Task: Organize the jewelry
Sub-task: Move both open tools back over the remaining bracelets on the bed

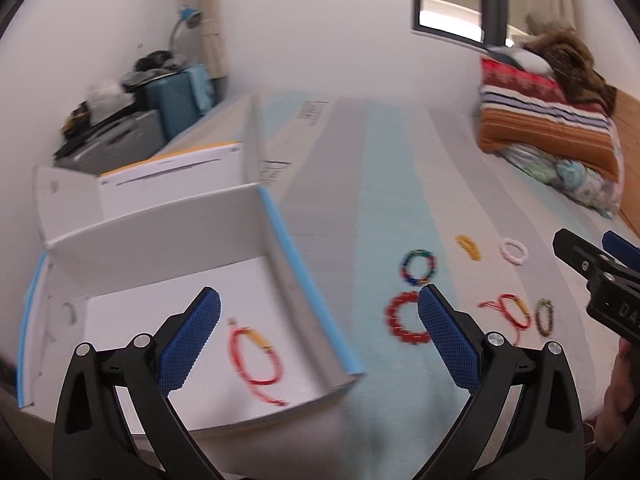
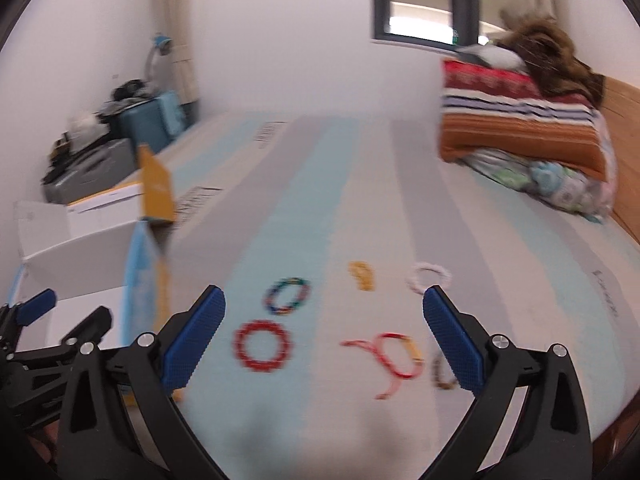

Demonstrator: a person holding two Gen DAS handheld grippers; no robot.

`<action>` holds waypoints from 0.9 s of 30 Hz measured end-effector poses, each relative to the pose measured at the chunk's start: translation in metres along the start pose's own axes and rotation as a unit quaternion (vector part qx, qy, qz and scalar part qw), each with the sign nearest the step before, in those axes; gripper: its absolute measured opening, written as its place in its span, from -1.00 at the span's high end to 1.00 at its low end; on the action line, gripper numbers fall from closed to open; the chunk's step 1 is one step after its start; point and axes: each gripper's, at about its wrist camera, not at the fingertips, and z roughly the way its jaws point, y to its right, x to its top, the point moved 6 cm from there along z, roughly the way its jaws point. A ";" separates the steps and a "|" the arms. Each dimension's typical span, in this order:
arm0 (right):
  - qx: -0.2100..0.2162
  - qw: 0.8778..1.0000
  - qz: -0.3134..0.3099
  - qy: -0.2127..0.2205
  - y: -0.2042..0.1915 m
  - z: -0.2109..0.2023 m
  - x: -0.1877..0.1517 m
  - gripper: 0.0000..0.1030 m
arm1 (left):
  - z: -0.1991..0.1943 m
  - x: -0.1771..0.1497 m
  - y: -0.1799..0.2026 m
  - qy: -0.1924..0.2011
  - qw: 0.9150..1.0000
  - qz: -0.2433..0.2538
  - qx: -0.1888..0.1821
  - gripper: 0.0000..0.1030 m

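My left gripper (image 1: 320, 334) is open and empty, straddling the blue-edged right wall of a white cardboard box (image 1: 316, 320). A red cord bracelet (image 1: 256, 364) lies in the box. On the striped bed sheet lie a red bead bracelet (image 1: 400, 318), a multicoloured one (image 1: 418, 267), a yellow one (image 1: 469, 246), a white one (image 1: 513, 251), a red cord bracelet (image 1: 510, 310) and a dark bead one (image 1: 545, 316). My right gripper (image 2: 324, 334) is open and empty above the red bead bracelet (image 2: 262, 345) and the red cord bracelet (image 2: 394, 354).
Folded striped blankets (image 1: 548, 128) and a brown fur item are stacked at the bed's far right by a wooden headboard. A teal suitcase (image 1: 180, 100), a grey case and clutter stand at the back left. The box (image 2: 96, 248) shows left in the right wrist view.
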 end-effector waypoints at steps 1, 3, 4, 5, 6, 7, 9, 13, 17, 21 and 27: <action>-0.004 1.000 0.004 -0.002 0.008 0.003 -0.002 -0.85 | 0.003 0.000 0.010 -0.001 1.000 0.005 -0.004 -0.89; -0.022 1.000 0.015 -0.009 0.033 0.010 -0.007 -0.85 | 0.009 0.000 0.030 -0.003 1.000 0.017 -0.015 -0.89; -0.026 0.999 0.018 -0.012 0.041 0.012 -0.009 -0.85 | 0.013 -0.001 0.039 -0.005 1.000 0.023 -0.019 -0.89; -0.031 0.999 0.023 -0.020 0.053 0.017 -0.013 -0.85 | 0.016 -0.002 0.048 -0.006 0.999 0.028 -0.023 -0.89; -0.036 0.999 0.028 -0.025 0.060 0.021 -0.017 -0.85 | 0.021 -0.003 0.057 -0.009 0.999 0.033 -0.029 -0.89; -0.041 0.998 0.031 -0.029 0.067 0.024 -0.020 -0.85 | 0.026 -0.005 0.065 -0.013 0.999 0.037 -0.032 -0.89; -0.050 0.997 0.035 -0.037 0.080 0.031 -0.028 -0.85 | 0.037 -0.008 0.080 -0.020 0.998 0.044 -0.040 -0.89; -0.061 0.996 0.040 -0.055 0.102 0.048 -0.041 -0.85 | 0.058 -0.015 0.100 -0.035 0.997 0.051 -0.051 -0.89; -0.067 0.994 0.048 -0.072 0.120 0.069 -0.053 -0.85 | 0.085 -0.026 0.109 -0.052 0.996 0.051 -0.055 -0.89; -0.068 0.991 0.058 -0.097 0.135 0.095 -0.071 -0.85 | 0.112 -0.037 0.115 -0.070 0.995 0.047 -0.058 -0.89; -0.068 0.987 0.055 -0.134 0.144 0.131 -0.098 -0.85 | 0.151 -0.058 0.119 -0.092 0.993 0.047 -0.062 -0.89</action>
